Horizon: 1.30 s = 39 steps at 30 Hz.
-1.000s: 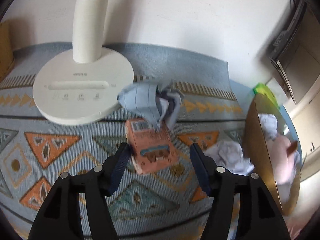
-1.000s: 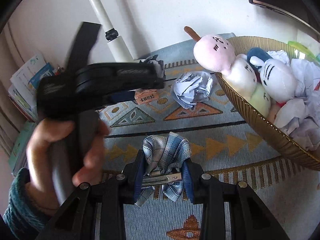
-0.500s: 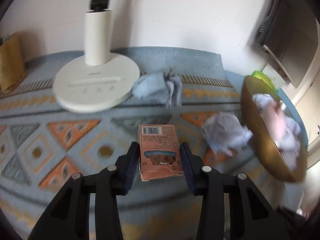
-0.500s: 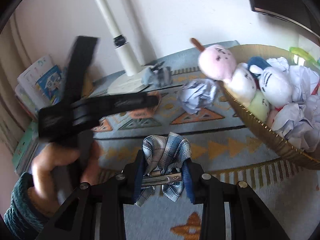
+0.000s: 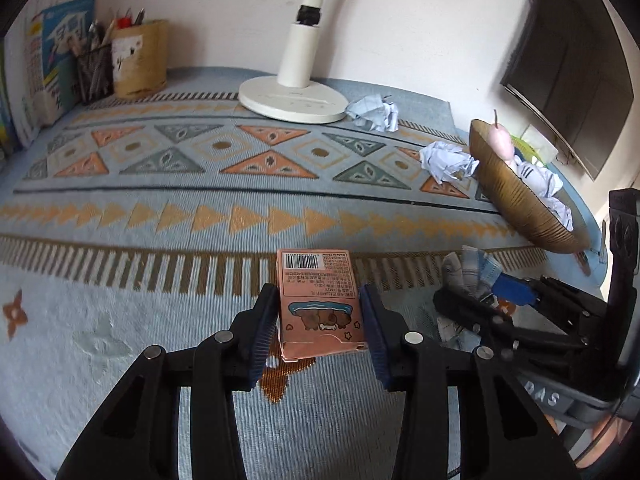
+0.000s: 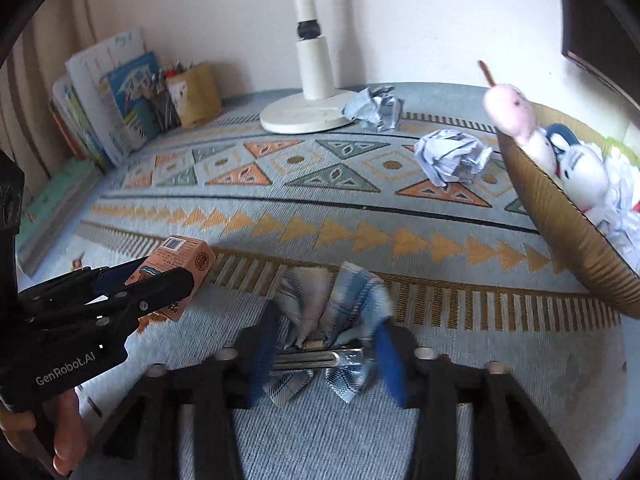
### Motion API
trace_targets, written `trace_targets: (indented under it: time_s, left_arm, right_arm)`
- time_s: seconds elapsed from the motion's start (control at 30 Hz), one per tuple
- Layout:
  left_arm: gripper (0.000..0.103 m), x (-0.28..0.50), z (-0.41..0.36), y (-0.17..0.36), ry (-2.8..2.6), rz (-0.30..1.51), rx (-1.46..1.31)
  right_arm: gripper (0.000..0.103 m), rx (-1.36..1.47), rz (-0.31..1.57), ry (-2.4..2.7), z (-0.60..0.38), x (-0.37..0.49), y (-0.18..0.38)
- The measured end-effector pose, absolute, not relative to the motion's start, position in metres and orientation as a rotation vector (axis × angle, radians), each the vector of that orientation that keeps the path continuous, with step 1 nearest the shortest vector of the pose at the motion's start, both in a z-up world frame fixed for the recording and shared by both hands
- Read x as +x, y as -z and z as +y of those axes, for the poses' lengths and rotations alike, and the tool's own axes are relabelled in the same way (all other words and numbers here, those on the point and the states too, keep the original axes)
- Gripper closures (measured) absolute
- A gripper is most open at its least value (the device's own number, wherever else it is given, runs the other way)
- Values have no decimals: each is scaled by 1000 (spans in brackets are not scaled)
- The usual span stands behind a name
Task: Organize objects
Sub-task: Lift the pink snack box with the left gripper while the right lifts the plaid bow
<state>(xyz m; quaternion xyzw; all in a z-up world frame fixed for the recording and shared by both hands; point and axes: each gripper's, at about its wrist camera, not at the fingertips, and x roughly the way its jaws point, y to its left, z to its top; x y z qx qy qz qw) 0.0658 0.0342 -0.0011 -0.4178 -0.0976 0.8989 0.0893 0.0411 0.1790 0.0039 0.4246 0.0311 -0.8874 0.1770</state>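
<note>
The left gripper (image 5: 320, 330) is clamped on the pink box (image 5: 320, 304), lifted over the table (image 5: 200, 208). The right gripper (image 6: 326, 354) has just been opening around the plaid hair clip (image 6: 332, 320), its jaws now apart. The clip may drop short of the basket (image 6: 568, 240), which is well apart.

Left wrist view: sitting close above the patterned cloth (image 5: 240, 208), facing the back wall, angling downward. Right wrist view: sitting just beside it, looking likewise. Both sharing the lamp base (image 5: 292, 100) (image 6: 308, 114), paper balls, basket (image 5: 516, 196) (image 6: 568, 240).
</note>
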Motion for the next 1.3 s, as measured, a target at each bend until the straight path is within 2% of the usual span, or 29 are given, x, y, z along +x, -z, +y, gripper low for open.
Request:
trace_targets:
  time_s: [0.23,0.37,0.43,0.5,0.57,0.6,0.63,0.67,0.8,1.03,1.13,1.23,1.3]
  left_arm:
    - [63,74,41,2,-2733,-194,-1219]
    - [63,77,49,1,-2758,-122,-1201]
    - [63,77,51,0,-2758,-104,-1197]
    - [63,76,50,0,-2755,-112,-1199]
    - [63,77,51,0,-2752,-129,-1200]
    - [63,77,51,0,-2751,-133,-1200]
    - [63,77,51,0,-2751,-134,-1199]
    - [63,77,51,0,-2752,-129,-1198]
    - [63,76,51,0,-2756,-111,-1198]
    - [63,77,51,-2,-2761,-90,-1183]
    - [64,77,63,-10,-2661,-82,-1160]
    - [64,75,81,-26,-2668,24,-1102]
    - [64,72,78,-28,-2648,-44,-1096]
  right_arm:
    - [29,1174,86,2519,179,39,-4]
    - [30,1215,91,2529,177,33,0]
    - [38,1222,105,2520,176,33,1]
    - [40,1230,127,2519,173,33,2]
    - [49,1208,135,2526,173,35,1]
    - [57,1191,138,2538,173,37,-1]
    - [75,1174,136,2557,174,39,-2]
    - [80,1154,129,2585,176,40,-3]
    - [84,1157,56,2582,184,36,-4]
    - [96,1055,54,2613,187,48,-15]
    - [96,1056,-86,2602,205,51,-20]
    - [96,1101,-219,2569,230,46,-16]
    - [92,1098,-315,2501,241,45,-15]
